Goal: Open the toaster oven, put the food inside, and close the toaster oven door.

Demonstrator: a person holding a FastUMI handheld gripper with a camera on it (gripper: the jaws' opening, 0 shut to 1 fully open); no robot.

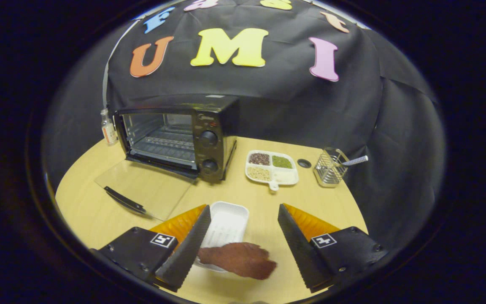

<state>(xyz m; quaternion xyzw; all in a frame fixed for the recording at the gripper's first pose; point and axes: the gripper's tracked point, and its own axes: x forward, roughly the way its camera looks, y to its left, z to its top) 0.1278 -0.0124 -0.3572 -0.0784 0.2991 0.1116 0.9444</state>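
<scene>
A black toaster oven (175, 137) stands at the back left of the wooden table, its glass door (144, 188) folded down flat toward me, handle at the near edge. The wire rack inside is bare. A white foam tray (226, 226) lies between my fingers, and a flat brown piece of meat (238, 258) rests across its near end, partly over the rim. My gripper (243, 215) is open wide, one finger on each side of the tray, touching neither tray nor meat.
A small bottle (108, 131) stands left of the oven. Right of the oven lies a white divided dish (290, 177) with grains and beans, then a small black disc (304, 163) and a wire holder (330, 168) with a utensil in it.
</scene>
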